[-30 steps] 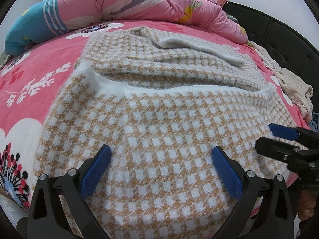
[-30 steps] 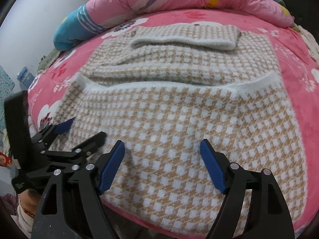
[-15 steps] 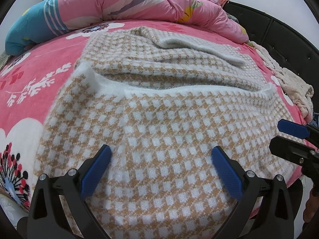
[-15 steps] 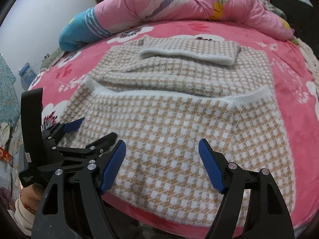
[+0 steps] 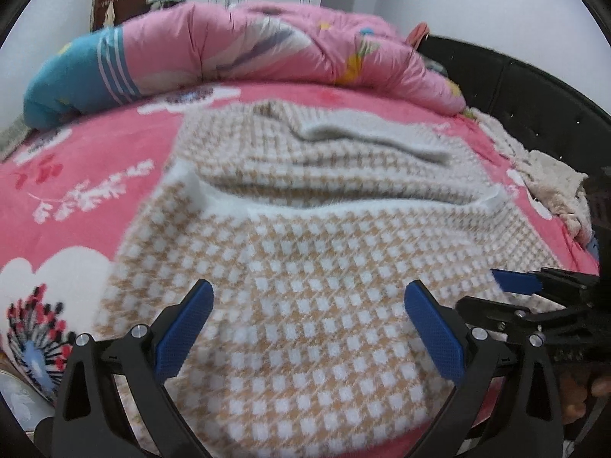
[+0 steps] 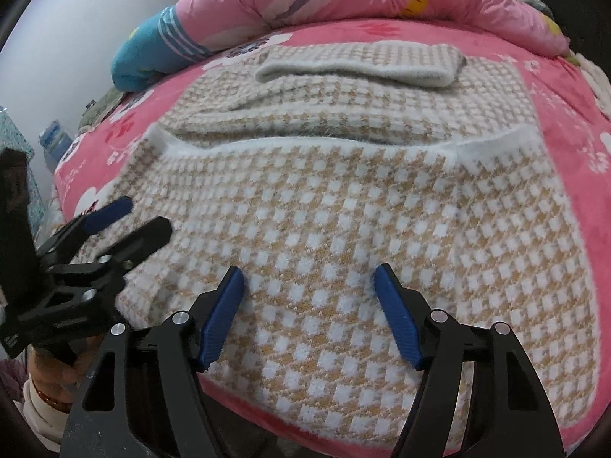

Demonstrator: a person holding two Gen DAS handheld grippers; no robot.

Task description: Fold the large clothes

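Note:
A large tan-and-white checked knit sweater lies flat on the pink bed; it also shows in the right wrist view. A folded sleeve with a white cuff lies across its far part. My left gripper is open and empty above the sweater's near hem, left of middle. My right gripper is open and empty above the near hem further right. Each gripper shows in the other's view: the right one, the left one.
A pink floral bedsheet covers the bed. A rolled pink and blue quilt lies along the far side. A cream cloth lies at the right edge beside a black headboard. The bed's near edge runs just below the hem.
Both grippers have dropped lower and moved closer to the sweater's near hem. The right gripper's jaws have narrowed a little. The sweater has not moved.

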